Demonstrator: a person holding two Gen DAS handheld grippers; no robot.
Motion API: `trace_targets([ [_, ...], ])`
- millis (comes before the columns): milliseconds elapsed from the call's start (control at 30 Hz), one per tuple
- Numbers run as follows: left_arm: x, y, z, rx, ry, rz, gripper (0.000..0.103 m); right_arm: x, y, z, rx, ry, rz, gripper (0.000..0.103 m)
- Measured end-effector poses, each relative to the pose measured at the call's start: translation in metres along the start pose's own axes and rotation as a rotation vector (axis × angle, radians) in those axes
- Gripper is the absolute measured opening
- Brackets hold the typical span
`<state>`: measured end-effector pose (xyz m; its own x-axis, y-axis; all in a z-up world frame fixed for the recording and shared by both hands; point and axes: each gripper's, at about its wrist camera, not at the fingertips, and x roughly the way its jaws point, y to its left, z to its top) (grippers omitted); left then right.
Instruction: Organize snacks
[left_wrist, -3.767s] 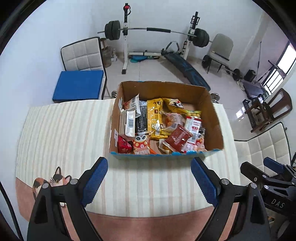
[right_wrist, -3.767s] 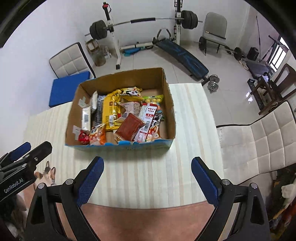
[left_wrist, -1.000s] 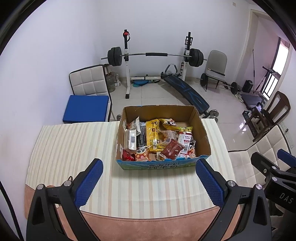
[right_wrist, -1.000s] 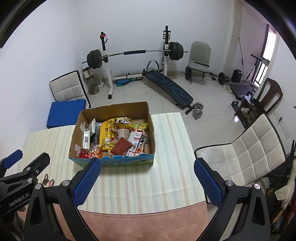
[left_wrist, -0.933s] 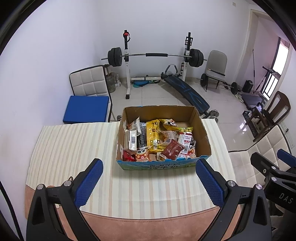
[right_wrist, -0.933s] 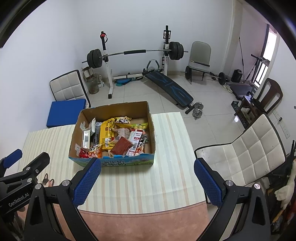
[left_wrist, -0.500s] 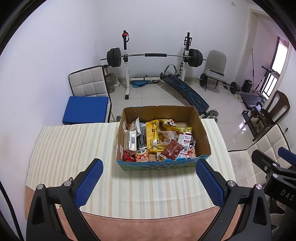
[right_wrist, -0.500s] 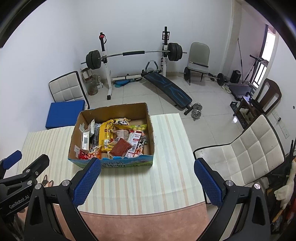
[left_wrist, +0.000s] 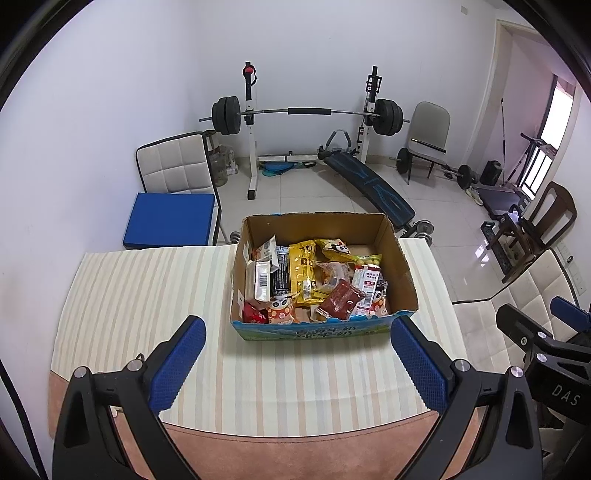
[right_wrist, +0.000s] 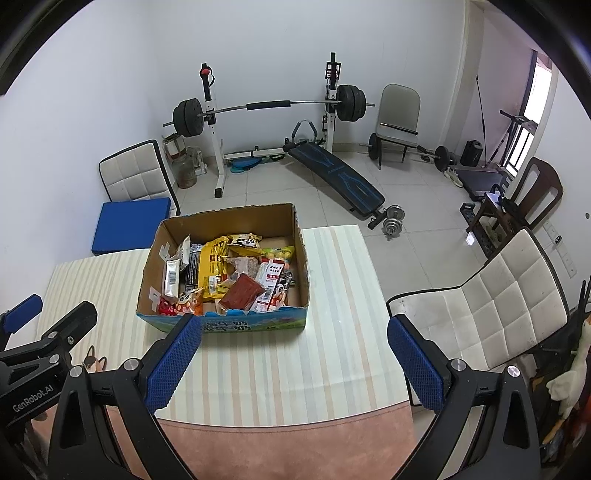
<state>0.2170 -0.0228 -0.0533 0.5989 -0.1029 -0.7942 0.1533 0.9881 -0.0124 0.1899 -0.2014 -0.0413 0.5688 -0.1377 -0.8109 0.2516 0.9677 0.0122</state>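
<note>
Comparing against 3.8 s ago: both wrist views now sit higher and further back from the cardboard box, so it reads smaller and more of the room shows; over the last second almost nothing has shifted. Contents look unchanged. Room behind the box: white walls, pale tiled floor, barbell rack against the far wall, dark sit-up bench angled between the rack and the box, grey chair right of the rack, white quilted chair with blue cushion left of the box. Another white quilted chair sits right of the box, off the table edge. Box stands on a cream striped tablecloth with a pink border nearest the cameras. Box is open-topped, brown inside, blue printed front. Snacks piled loose inside: yellow packet near the middle, dark red packet in front of it toward the box's right, silver barcode packet at the box's left side, small panda-print packet at the front left. Left gripper spread wide, nothing between the blue pads, hovering short of the box's front. Right gripper likewise wide and empty, its left pad overlapping the box's front left corner in view; contact can't be judged.
</note>
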Motion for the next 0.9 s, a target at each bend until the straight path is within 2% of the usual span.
trace_targets([
  [900, -0.006, -0.005, -0.001, 0.015, -0.015, -0.016, 0.103, -0.009, -0.012, 0.002, 0.007, -0.014, -0.011, 0.102],
])
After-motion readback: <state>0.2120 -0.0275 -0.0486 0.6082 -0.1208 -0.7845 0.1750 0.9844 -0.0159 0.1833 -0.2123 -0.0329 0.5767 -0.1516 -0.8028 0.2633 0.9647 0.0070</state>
